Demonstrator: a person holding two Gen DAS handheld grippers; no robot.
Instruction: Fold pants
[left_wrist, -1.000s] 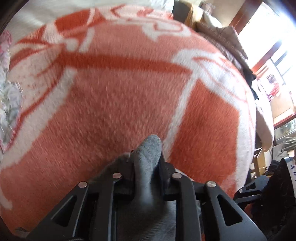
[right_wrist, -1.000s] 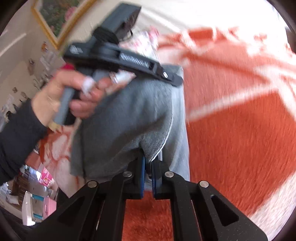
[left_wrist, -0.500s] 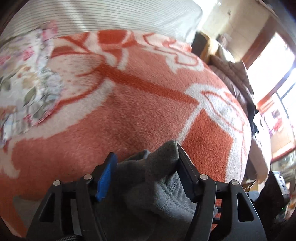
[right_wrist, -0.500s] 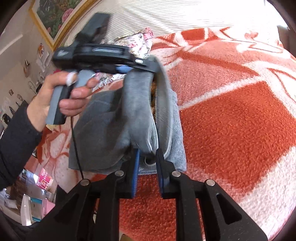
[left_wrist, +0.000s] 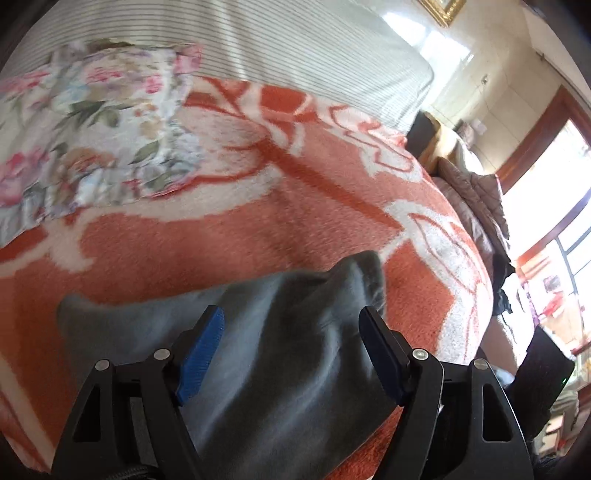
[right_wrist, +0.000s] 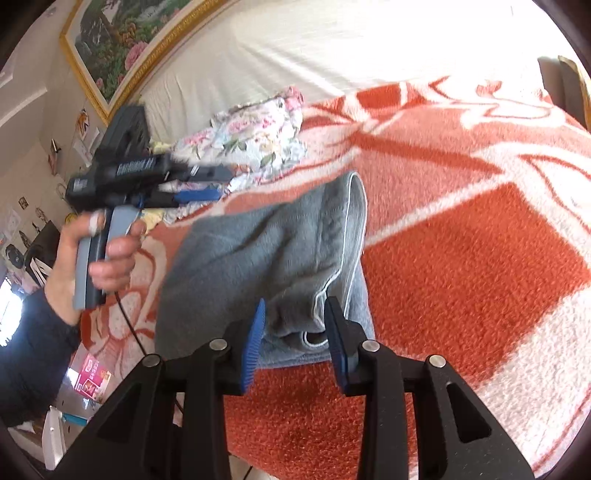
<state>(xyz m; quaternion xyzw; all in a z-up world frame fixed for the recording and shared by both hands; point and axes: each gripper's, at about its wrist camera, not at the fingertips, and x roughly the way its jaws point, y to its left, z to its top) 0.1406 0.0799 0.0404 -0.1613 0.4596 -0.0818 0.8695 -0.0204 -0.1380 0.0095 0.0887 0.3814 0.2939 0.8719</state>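
The grey pants (right_wrist: 266, 254) lie folded in a loose heap on the orange and white blanket (right_wrist: 461, 258). In the left wrist view they (left_wrist: 280, 354) fill the space under and between the fingers. My left gripper (left_wrist: 291, 332) is open and holds nothing; in the right wrist view it (right_wrist: 207, 184) hovers up and to the left of the pants, held by a hand. My right gripper (right_wrist: 295, 325) is open, its blue pads either side of the pants' near hem, not clamping it.
A floral cloth (left_wrist: 92, 133) lies at the far left of the blanket (left_wrist: 258, 221), also in the right wrist view (right_wrist: 258, 136). A striped white sheet (left_wrist: 295, 48) lies behind. Brown bedding (left_wrist: 476, 199) and furniture stand at the right edge.
Both grippers have opened and let go of the pants. The left gripper has lifted away to the left; the pants have dropped onto the blanket.
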